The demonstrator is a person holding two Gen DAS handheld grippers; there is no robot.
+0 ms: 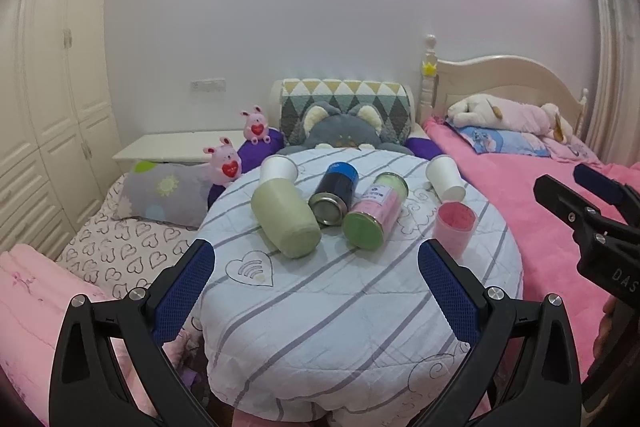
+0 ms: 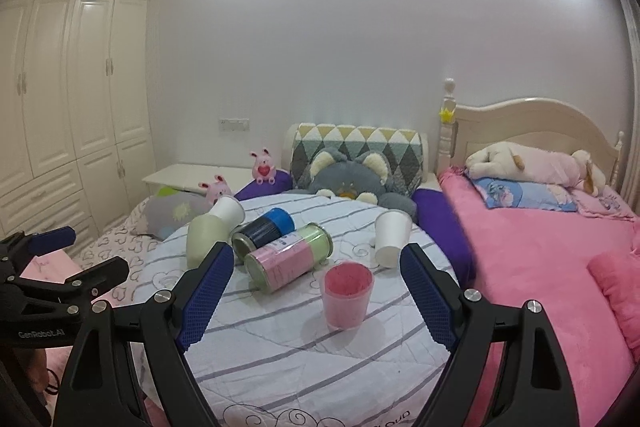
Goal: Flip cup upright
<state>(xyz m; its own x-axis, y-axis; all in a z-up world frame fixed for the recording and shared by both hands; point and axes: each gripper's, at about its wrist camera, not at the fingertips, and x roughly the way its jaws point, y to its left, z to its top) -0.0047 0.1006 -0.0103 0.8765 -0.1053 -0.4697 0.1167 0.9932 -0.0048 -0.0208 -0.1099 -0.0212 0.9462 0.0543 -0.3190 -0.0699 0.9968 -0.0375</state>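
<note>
A round table with a striped quilt [image 1: 340, 299] [image 2: 304, 355] holds several cups and cans. A pink cup [image 1: 456, 227] [image 2: 347, 294] stands upright with its mouth up. A pale green cup [image 1: 285, 219] [image 2: 203, 237] lies on its side. A white paper cup [image 1: 445, 177] [image 2: 391, 238] lies tilted at the right, another white paper cup [image 1: 277, 168] [image 2: 226, 209] at the back left. My left gripper [image 1: 316, 279] is open and empty, in front of the green cup. My right gripper [image 2: 316, 291] is open and empty, with the pink cup between its fingers' line of sight.
A blue-capped dark can [image 1: 335, 191] [image 2: 264, 231] and a pink-labelled can [image 1: 375, 214] [image 2: 289, 257] lie on their sides mid-table. A pink bed [image 2: 540, 267] is to the right, a heart-print bed [image 1: 120, 247] to the left, and plush toys [image 1: 344, 131] behind.
</note>
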